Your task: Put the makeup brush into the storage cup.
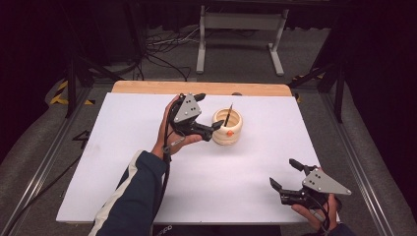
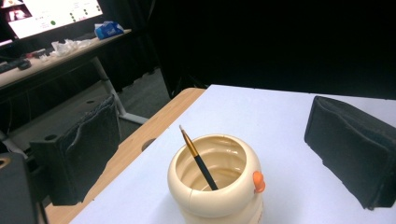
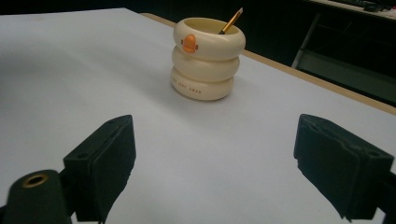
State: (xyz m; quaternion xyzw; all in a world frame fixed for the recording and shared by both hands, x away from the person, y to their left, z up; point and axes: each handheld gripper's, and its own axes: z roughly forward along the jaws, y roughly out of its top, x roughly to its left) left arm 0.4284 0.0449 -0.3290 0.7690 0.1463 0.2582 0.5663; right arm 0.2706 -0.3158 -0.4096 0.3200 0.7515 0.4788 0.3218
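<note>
The pencil (image 2: 198,158) stands slanted inside the cream pot (image 1: 227,128), its tip leaning on the rim, and the pot sits on the white tabletop (image 1: 123,162) toward the far middle. The left tongs (image 1: 209,112) hang just beside the pot with the jaws spread wide on either side of it, nothing pinched between them, so the pencil looks set down and let go. The right tongs (image 1: 284,173) rest low near the front edge of the tabletop, well apart from the pot, jaws open and empty.

The step in hand seems to be clearing the left tongs away from the pot. To do it well, keep the jaws wide and lift a little before drawing back, so neither one clips the rim or the slanted pencil. The pot looks light and could slide or tip if knocked. The right tongs can wait where they are, ready to steady the pot if it shifts
</note>
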